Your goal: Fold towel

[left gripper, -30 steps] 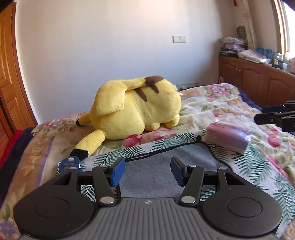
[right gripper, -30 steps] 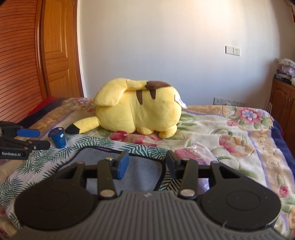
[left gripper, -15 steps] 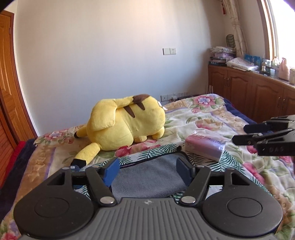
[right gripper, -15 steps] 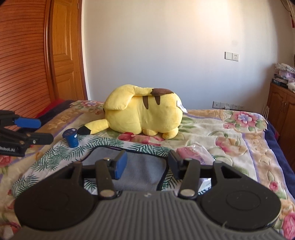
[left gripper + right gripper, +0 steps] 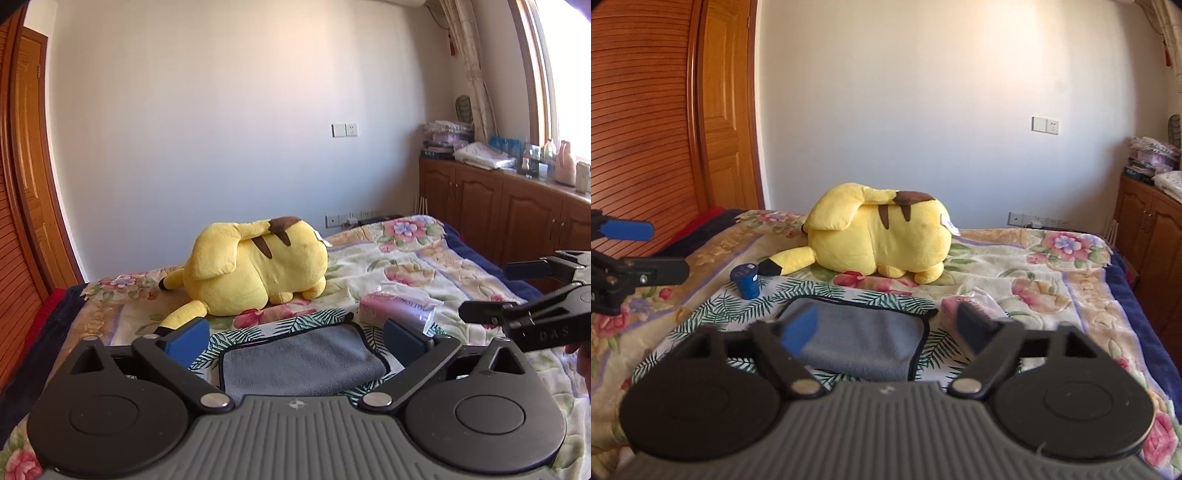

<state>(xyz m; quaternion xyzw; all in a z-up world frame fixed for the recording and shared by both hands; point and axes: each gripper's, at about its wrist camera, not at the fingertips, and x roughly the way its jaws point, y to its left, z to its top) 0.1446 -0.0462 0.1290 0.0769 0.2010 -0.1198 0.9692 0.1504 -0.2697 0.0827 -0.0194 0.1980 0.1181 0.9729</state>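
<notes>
Your grey towel (image 5: 301, 360) lies already folded into a small rectangle on the bed (image 5: 417, 266), lower centre. Both claws, left (image 5: 293, 338) and right (image 5: 886, 326), hover spread, holding nothing; little seems left.

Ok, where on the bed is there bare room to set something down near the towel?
Bare quilt lies right of the plush, out to the blue border, and between the cup and the left edge. It is crowded around the towel: the pink pack lies beside its right edge, the cup and plush tail sit at its far left corner.
</notes>
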